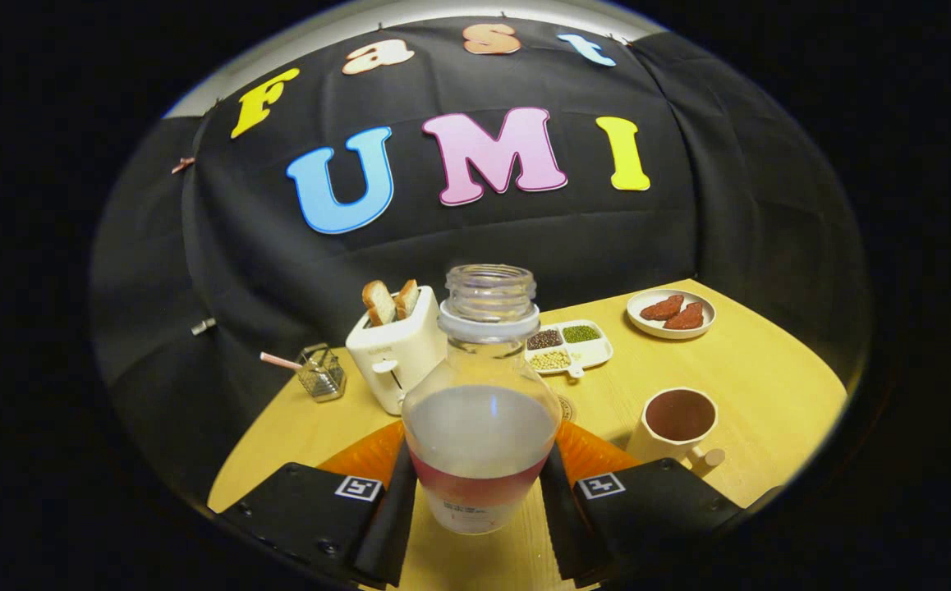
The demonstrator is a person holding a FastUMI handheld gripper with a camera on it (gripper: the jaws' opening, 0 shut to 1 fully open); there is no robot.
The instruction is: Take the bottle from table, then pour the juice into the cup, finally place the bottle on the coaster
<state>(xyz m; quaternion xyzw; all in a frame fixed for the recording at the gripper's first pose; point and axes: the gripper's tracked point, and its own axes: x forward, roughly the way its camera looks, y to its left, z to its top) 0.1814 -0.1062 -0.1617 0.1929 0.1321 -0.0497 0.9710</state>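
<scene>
I have the jaws point(480, 501) pinching the bottle point(481, 410): both fingers point(389, 517) press against its lower body from either side. The bottle stands upright between them, uncapped, with a clear threaded neck and a white collar below it. A band of reddish juice point(475, 484) sits low in the bottle, and the glass above that band looks fogged. I cannot tell whether its base touches the wooden surface point(755, 369) or is lifted clear of it.

Reference positions, taken from the bottle as dial centre:
- 3 o'clock, just beyond the right finger: the cup point(677, 423), upright, handle facing the gripper, dark inside.
- 1 o'clock, far side: a small plate point(671, 313) carrying two reddish-brown pieces.
- 12 to 1 o'clock, behind the bottle: a white divided tray point(569, 348) with dark, green and pale grains in separate compartments.
- 11 o'clock: a white toaster point(394, 353) with two bread slices standing in its slots.
- 10 o'clock: a small wire basket point(321, 373) with a pink-tipped stick.

An orange ribbed item point(599, 453) lies directly behind the bottle, showing on both sides of it.
</scene>
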